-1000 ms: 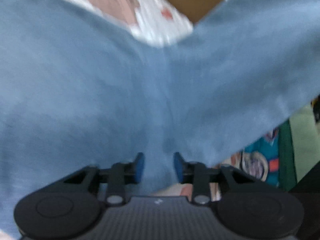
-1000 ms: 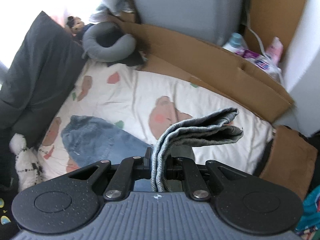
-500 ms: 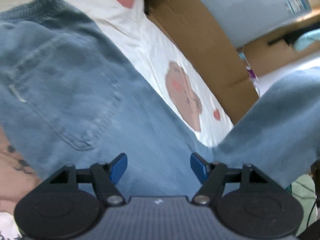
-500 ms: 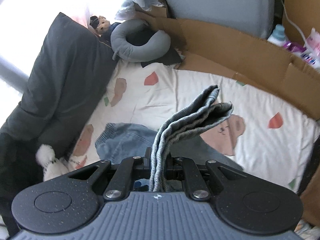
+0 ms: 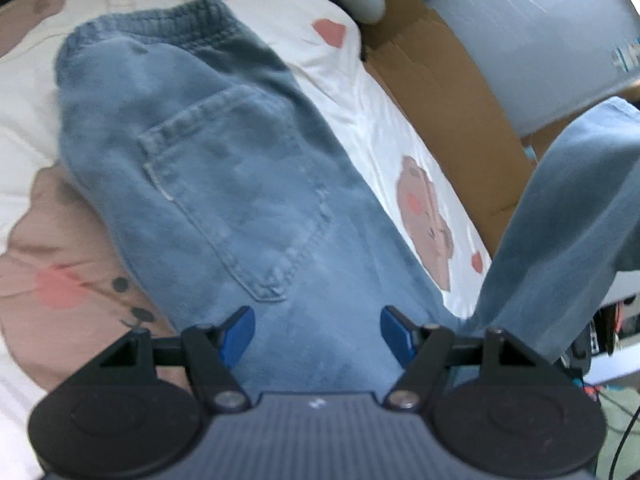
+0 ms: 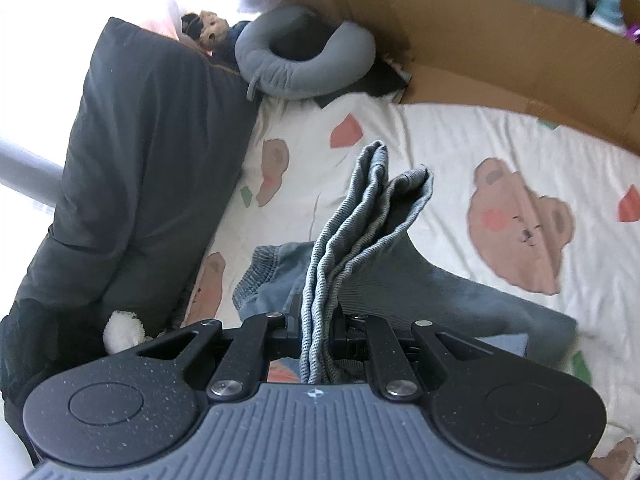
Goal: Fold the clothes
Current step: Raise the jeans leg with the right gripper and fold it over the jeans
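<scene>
The jeans (image 5: 240, 184) lay on a white bedsheet (image 5: 376, 120) printed with bear faces, their elastic waistband (image 5: 152, 26) at the far end and a back pocket (image 5: 236, 208) facing up. One leg ran from the seat toward the near edge of the left wrist view, passing under the left gripper (image 5: 318, 330). At the right of that view the rest of the leg (image 5: 560, 216) rose off the sheet and hung lifted in the air.

The left gripper's jaws stood spread wide, its blue pads (image 5: 398, 334) apart above the denim and pressing on nothing.

In the right wrist view the right gripper (image 6: 316, 322) had its jaws pressed nearly together, pinching a stacked bundle of denim hems (image 6: 360, 220); the layered edges stood up and away from the fingers, fanning apart at their far tips. Beneath and beyond it the waistband (image 6: 260, 276) showed on the sheet (image 6: 460, 152).

Around the bed, a dark grey cushion (image 6: 148, 168) leaned along the left side, with a small white plush toy (image 6: 124, 330) at its near foot. A grey neck pillow (image 6: 304, 60) sat at the far end, a small doll (image 6: 204, 28) just beside it. Flattened brown cardboard (image 6: 500, 52) lined the far right edge of the bed.
</scene>
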